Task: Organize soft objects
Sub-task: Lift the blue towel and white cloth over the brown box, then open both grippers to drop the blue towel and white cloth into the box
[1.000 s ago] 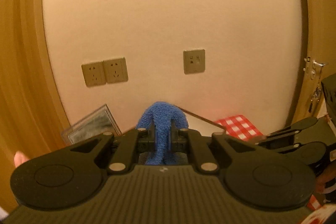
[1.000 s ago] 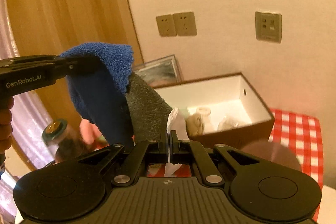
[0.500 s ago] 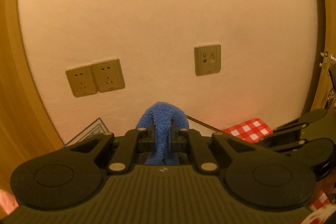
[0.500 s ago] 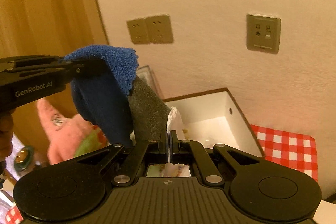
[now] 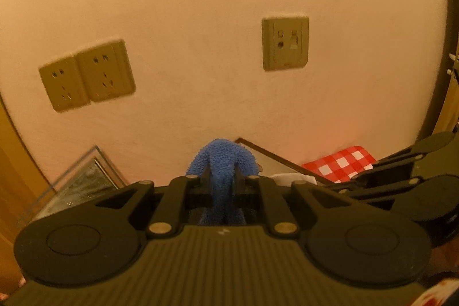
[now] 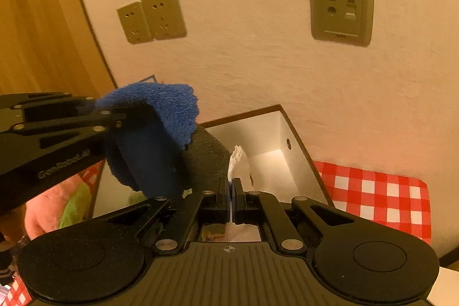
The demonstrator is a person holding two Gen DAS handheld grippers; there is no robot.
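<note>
A blue fuzzy cloth sits between the fingers of my left gripper, whose jaws are opening while the pads still touch it. From the right wrist view the blue cloth droops off the left gripper, with a dark grey fuzzy piece hanging behind it. My right gripper is shut on a thin white tissue, above a brown box with a white inside. That box's rim and the right gripper show at the right of the left wrist view.
The wall with sockets stands close behind the box. A red-and-white checked cloth covers the table to the right. A pink and green plush toy lies at lower left. A clear framed panel leans against the wall.
Both grippers have moved closer to the wall and over the box. The left jaws stand a little wider around the blue cloth. The jar has left the right view.
</note>
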